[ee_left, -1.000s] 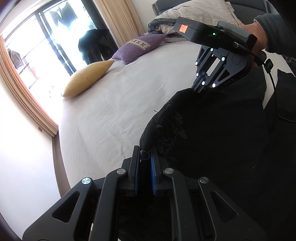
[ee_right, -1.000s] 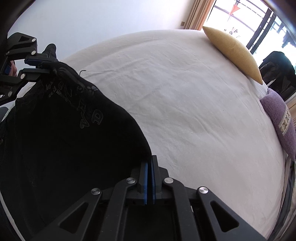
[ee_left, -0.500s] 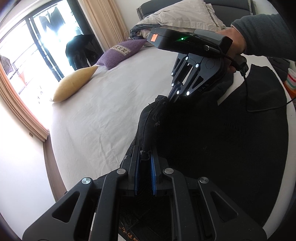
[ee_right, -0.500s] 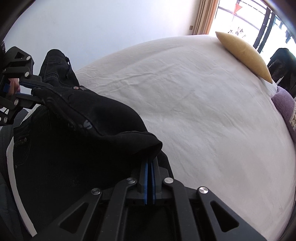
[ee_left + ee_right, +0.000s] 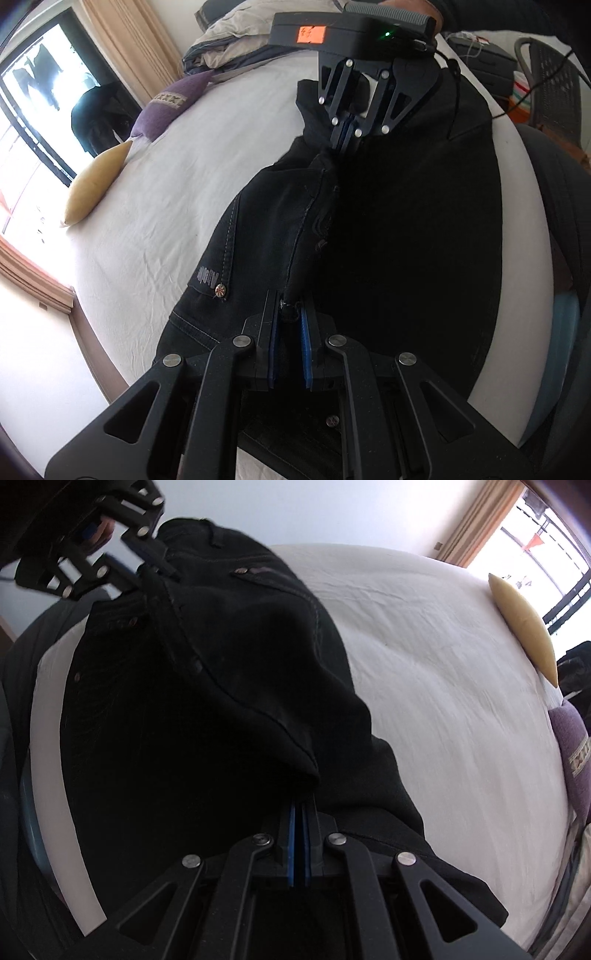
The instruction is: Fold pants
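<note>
Black denim pants (image 5: 369, 229) lie on the white bed (image 5: 177, 173), along the bed's near edge, upper layer lifted and doubled over the lower one. Left claw (image 5: 290, 314) clenched on the pants' waist edge, fabric bunched between its blue pads. Right claw (image 5: 345, 138) seen across the pants in the left wrist view, also clenched on a pinch of black fabric at the far end of the fold; in its own view the right claw (image 5: 300, 808) has pads pressed together with the pants' edge caught at the tips. Left claw (image 5: 147, 563) shows top left in the right wrist view, at the waistband. Pocket label on the pants reads roughly "Abolie" in small pale letters beside a metal rivet (image 5: 221, 291), not fully legible. Orange sticker (image 5: 310, 35) on the right claw's housing has handwritten marks, unreadable; a green light (image 5: 386, 35) is lit beside it. Beyond the pants on the bed: yellow pillow (image 5: 94, 186) near the window side, purple pillow (image 5: 168, 107) with a patterned band next to it, grey folded bedding (image 5: 236, 40) past that. Black cable (image 5: 517, 99) runs off the right claw toward the bed's right edge. Beige curtain (image 5: 129, 48) by the window.
</note>
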`<state>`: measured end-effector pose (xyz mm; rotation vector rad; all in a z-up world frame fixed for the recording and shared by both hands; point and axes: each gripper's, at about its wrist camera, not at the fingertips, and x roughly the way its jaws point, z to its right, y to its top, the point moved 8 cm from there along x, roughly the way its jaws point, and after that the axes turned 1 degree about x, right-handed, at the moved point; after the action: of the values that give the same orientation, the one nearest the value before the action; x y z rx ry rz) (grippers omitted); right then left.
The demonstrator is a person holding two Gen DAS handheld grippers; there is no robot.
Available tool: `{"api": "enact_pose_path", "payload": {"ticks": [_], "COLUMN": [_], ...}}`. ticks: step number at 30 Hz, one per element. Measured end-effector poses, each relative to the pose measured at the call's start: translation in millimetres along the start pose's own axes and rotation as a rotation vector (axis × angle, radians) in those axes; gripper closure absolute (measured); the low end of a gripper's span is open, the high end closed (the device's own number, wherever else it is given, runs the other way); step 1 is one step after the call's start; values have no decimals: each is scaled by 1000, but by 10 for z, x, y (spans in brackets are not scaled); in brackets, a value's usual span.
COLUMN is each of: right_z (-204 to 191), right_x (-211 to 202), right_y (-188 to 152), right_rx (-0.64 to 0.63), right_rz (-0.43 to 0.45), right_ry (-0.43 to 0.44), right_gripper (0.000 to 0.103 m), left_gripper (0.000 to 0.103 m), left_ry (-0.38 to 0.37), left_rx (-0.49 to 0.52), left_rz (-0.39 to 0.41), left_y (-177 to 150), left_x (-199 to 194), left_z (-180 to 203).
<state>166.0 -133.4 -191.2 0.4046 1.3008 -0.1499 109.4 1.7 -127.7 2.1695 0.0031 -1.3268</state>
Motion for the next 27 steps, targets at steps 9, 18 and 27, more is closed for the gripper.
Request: {"api": "enact_pose_path", "payload": {"ticks": [9,18,27], "right_z": [-582,-908,-1189], "right_x": [-31,94,80], "right_y": [-408,-651,-776], "right_rx": [-292,-525,-633], "right_rz": [-137,-222,-245], "right_ry": [-120,-239,-295], "right_gripper": [100,99,99], "left_gripper": [94,95,97], "left_ry": [-77,-110,-112], "left_rx": [182,310,368], "left_rz": [-58,-93,-119], "left_y": [-137,-260,-477], "left_x": [23,181,198], "left_z": [642,1070,1216]}}
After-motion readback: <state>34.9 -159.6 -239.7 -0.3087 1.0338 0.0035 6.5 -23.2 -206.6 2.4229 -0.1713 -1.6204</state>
